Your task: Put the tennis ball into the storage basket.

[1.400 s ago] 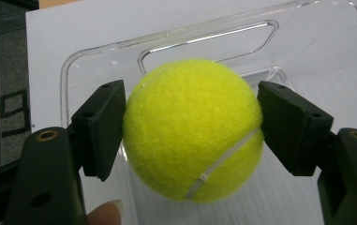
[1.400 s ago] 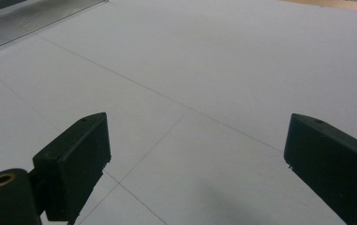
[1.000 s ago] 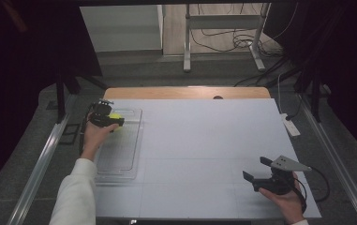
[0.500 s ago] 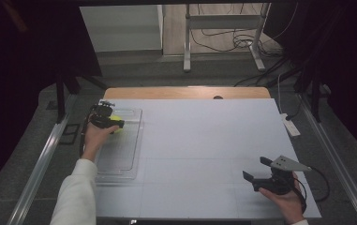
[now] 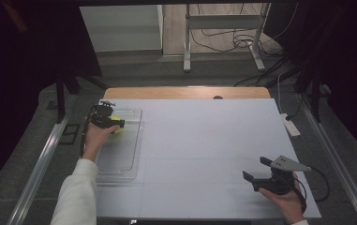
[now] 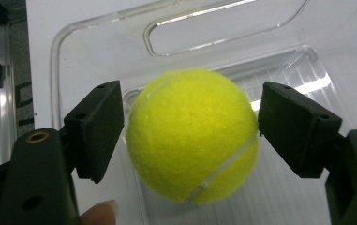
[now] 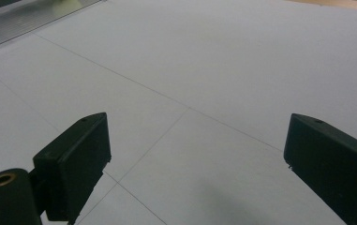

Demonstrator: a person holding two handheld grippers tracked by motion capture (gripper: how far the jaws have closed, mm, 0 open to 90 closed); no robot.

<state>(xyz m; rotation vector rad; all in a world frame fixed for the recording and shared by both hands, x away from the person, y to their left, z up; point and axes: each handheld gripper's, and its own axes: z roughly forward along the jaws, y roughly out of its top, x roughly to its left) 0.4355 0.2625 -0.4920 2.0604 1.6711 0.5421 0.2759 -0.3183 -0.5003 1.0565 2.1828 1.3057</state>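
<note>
From the high view, I am seeing my left gripper (image 5: pixel 113 123) hanging over the far end of a clear plastic tray (image 5: pixel 128 161) at the left edge of the white table (image 5: pixel 204 140), with a yellow tennis ball (image 5: pixel 116 125) at its tip; my right gripper (image 5: pixel 256 172) is sitting low near the table's front right corner, well apart from the tray. In the left gripper view, the ball (image 6: pixel 192 136) is sitting between the two black jaws above the tray's ribbed floor (image 6: pixel 279 84); the jaws have just been opening, a narrow gap is showing on the left side, and the right pad is at the ball's edge, so the grip is looking released. In the right gripper view, the jaws are standing wide apart over bare table (image 7: pixel 213 70), grasping nothing.
</note>
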